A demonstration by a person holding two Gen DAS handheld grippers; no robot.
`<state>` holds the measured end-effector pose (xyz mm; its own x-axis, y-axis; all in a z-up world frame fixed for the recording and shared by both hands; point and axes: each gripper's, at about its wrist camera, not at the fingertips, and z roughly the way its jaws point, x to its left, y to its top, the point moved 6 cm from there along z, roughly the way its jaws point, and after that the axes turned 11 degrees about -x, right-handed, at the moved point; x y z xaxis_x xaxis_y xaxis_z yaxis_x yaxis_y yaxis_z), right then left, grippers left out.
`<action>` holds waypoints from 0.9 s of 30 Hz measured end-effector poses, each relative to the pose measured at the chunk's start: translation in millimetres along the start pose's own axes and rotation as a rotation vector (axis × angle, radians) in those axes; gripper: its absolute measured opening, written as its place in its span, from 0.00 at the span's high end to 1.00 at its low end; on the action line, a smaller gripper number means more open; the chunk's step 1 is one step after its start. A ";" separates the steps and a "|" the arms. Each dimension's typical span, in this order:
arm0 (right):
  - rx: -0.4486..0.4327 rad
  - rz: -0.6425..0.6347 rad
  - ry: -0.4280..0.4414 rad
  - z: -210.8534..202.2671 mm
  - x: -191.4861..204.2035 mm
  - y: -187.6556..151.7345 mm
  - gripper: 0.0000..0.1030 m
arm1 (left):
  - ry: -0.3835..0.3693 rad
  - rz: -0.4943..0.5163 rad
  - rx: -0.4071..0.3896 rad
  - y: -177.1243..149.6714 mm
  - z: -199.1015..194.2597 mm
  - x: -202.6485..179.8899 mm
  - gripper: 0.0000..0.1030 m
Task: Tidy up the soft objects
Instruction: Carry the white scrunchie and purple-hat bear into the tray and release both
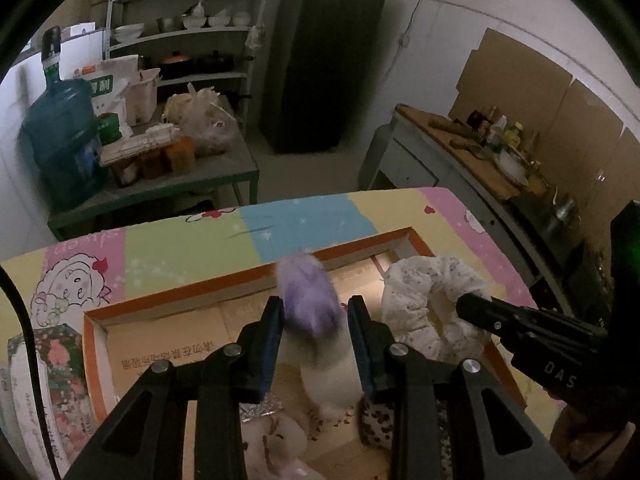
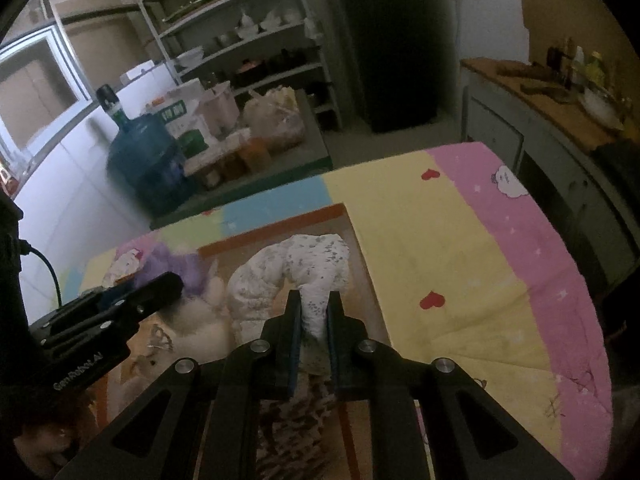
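Note:
An open cardboard box (image 1: 200,284) with an orange rim sits on a pastel patterned blanket (image 1: 180,248). My left gripper (image 1: 316,312) hangs over the box with a purple and white plush toy (image 1: 310,300) between its fingers; the toy looks blurred. My right gripper (image 2: 314,308) is shut on one end of a white floral U-shaped pillow (image 2: 288,272), held over the box's right side. The pillow also shows in the left wrist view (image 1: 424,300), as does the right gripper (image 1: 464,306). The plush (image 2: 176,268) and left gripper (image 2: 168,284) show in the right wrist view.
More soft items lie in the box bottom: a pale plush (image 1: 276,444) and a dark spotted cushion (image 1: 376,420). A floral item (image 1: 48,368) sits left of the box. Beyond stand a green table (image 1: 168,188) with a water jug (image 1: 60,136), a dark fridge (image 1: 320,56) and a counter (image 1: 460,148).

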<state>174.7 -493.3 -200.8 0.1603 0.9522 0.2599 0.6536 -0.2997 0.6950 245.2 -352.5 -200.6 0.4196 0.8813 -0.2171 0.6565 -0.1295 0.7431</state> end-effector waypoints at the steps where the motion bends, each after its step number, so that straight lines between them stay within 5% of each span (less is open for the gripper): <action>1: 0.008 0.003 0.000 2.8 -1.9 -1.7 0.87 | 0.000 -0.001 0.005 -1.0 1.9 0.6 0.67; 11: 0.052 0.002 0.004 19.0 -3.0 -14.6 0.86 | -0.007 -0.057 0.029 -8.4 3.5 12.3 0.54; 19: 0.044 -0.002 -0.020 16.5 -0.7 -16.2 0.56 | -0.002 -0.048 -0.017 1.0 -17.7 12.3 0.37; 27: 0.009 -0.022 -0.040 0.9 6.3 -13.7 0.49 | -0.014 -0.038 -0.085 13.4 -49.5 11.5 0.32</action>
<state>167.4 -483.1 -209.3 0.1754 0.9602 0.2174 0.6639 -0.2784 0.6940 227.8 -321.6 -161.8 0.4047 0.8782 -0.2550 0.6168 -0.0563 0.7851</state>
